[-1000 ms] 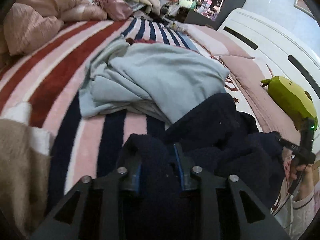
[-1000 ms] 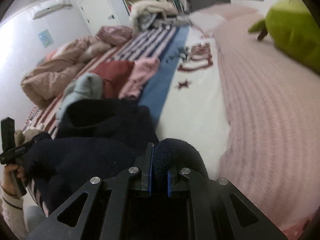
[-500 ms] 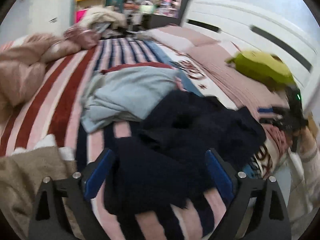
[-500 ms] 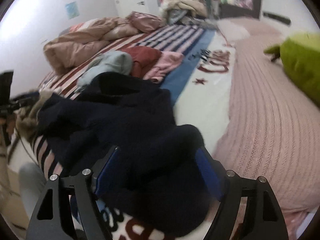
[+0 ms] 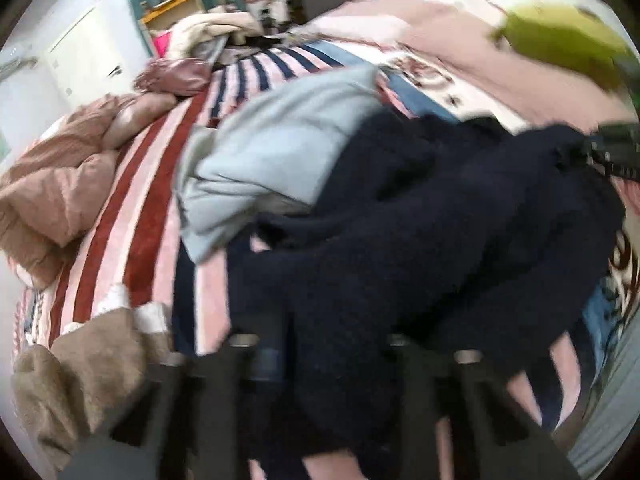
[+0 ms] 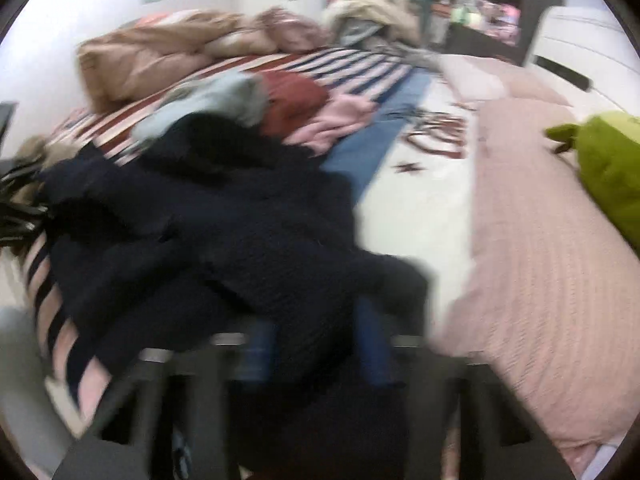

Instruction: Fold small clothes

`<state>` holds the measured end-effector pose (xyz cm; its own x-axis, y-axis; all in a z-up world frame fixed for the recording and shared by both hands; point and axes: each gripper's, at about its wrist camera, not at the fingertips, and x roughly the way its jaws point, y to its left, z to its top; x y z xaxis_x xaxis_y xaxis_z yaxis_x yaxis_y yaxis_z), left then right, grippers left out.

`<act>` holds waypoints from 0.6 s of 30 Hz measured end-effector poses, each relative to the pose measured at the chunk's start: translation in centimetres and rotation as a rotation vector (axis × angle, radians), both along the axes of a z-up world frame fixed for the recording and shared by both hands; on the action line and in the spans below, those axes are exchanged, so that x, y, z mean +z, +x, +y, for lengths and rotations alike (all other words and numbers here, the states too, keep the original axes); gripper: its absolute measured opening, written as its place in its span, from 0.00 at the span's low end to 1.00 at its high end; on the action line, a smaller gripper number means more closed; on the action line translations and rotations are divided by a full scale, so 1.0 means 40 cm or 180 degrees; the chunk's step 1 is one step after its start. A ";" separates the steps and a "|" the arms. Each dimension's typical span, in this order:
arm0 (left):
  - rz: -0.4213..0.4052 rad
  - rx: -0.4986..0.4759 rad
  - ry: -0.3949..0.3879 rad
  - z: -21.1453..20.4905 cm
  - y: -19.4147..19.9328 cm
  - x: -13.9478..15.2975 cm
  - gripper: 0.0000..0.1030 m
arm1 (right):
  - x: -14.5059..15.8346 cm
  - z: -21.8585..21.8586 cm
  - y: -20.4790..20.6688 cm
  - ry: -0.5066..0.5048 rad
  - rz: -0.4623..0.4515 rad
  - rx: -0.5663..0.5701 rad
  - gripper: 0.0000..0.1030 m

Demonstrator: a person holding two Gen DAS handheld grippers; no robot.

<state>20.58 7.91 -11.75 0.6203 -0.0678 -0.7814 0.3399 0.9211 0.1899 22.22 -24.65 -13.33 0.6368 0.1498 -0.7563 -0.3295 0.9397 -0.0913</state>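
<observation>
On the bed [image 6: 420, 216] a knitted garment [image 6: 248, 240] lies crumpled at the near edge, spread between the two tongs: the left tongs [image 5: 320, 356] sit at its left end, the right tongs [image 6: 316, 344] at its right end, cloth bunched between the parted fingers of each. Behind it, touching its far edge, lies a folded sweatshirt [image 5: 280, 148]. Further back and to the right of that sweatshirt, two more garments [image 6: 320, 116] rest side by side. A bunched duvet [image 5: 52, 188] fills the far left of the bed. A plush toy [image 6: 608, 168] lies on the right side, well apart from the clothes. A fleecy item [image 5: 80, 376] sits at the near left corner, beside the left tongs.
</observation>
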 end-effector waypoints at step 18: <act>0.0082 0.1063 -0.0867 0.143 0.348 -0.027 0.36 | -0.001 -0.044 0.329 0.0005 0.0220 -0.0572 0.11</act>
